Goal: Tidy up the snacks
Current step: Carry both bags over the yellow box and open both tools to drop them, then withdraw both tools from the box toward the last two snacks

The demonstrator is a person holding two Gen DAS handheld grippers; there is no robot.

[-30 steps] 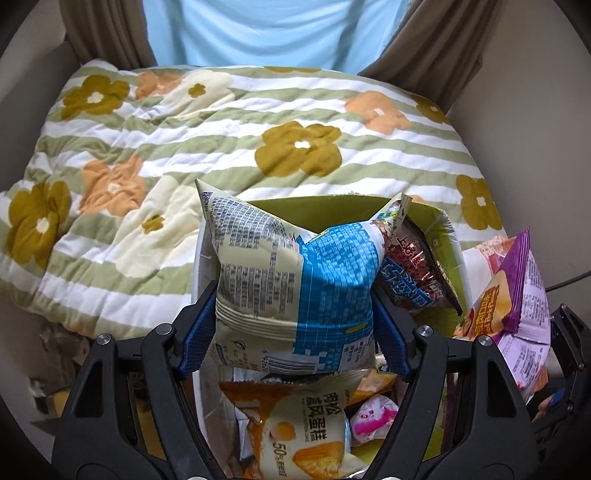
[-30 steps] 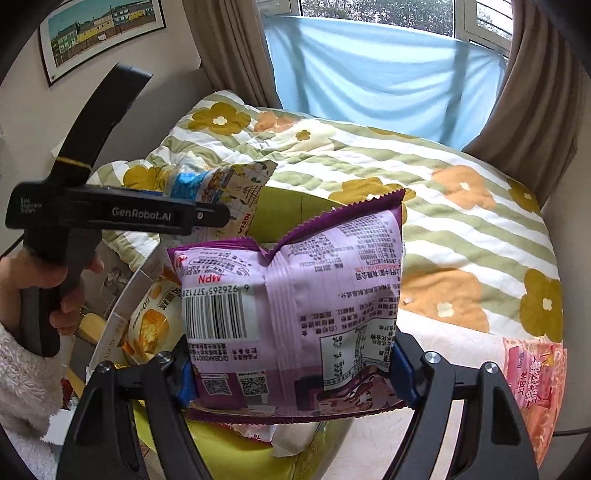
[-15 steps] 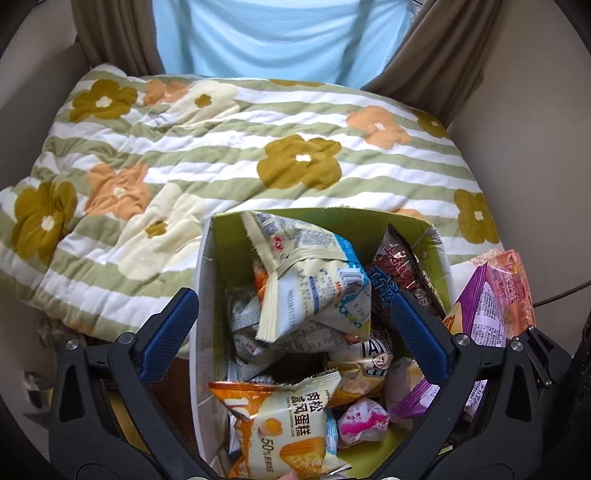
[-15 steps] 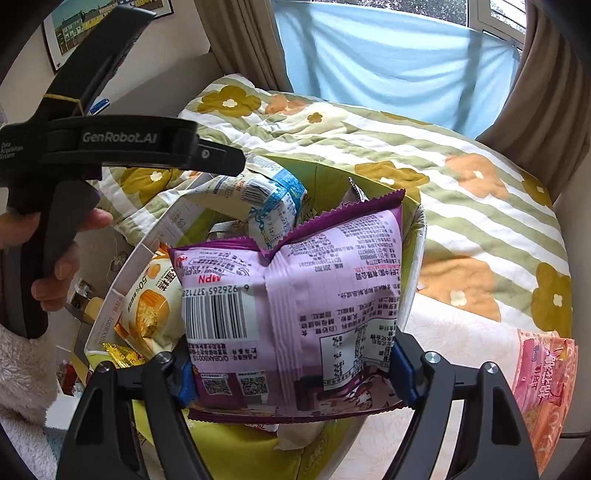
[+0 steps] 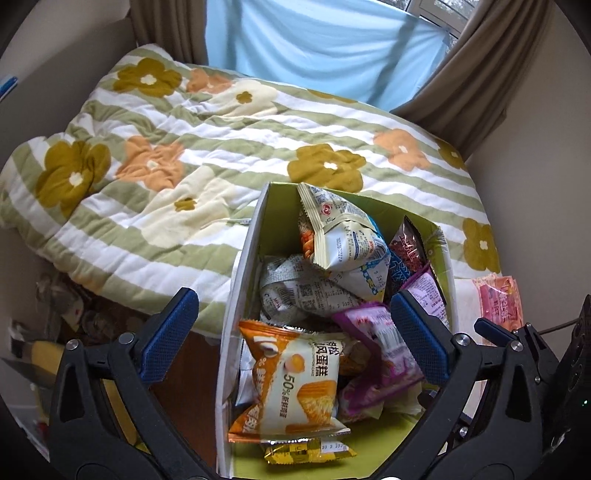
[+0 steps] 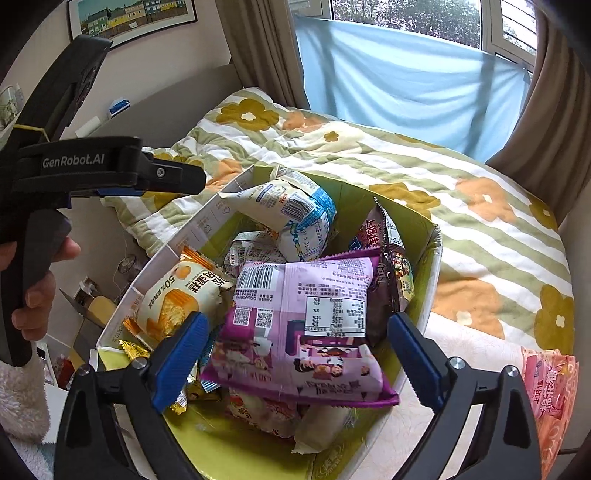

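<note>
- Purple bag [image 6: 310,325] lies atop the box [image 6: 430,291] pile, between the opening, non-touching right gripper [image 6: 295,354] jaws.
- Left gripper [image 5: 291,339]: spread wide, empty, over the orange cake pack [image 5: 295,384].
- Pink bag [image 6: 550,391] lies outside, on the bed's right edge.

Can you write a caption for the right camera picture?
Right gripper opening over purple bag lying in the snack box.

Floral striped quilt [image 5: 229,147] on bed; brown curtains [image 6: 258,48], blue sheet [image 6: 402,81] over daylit window; framed picture [image 6: 133,14].
</note>
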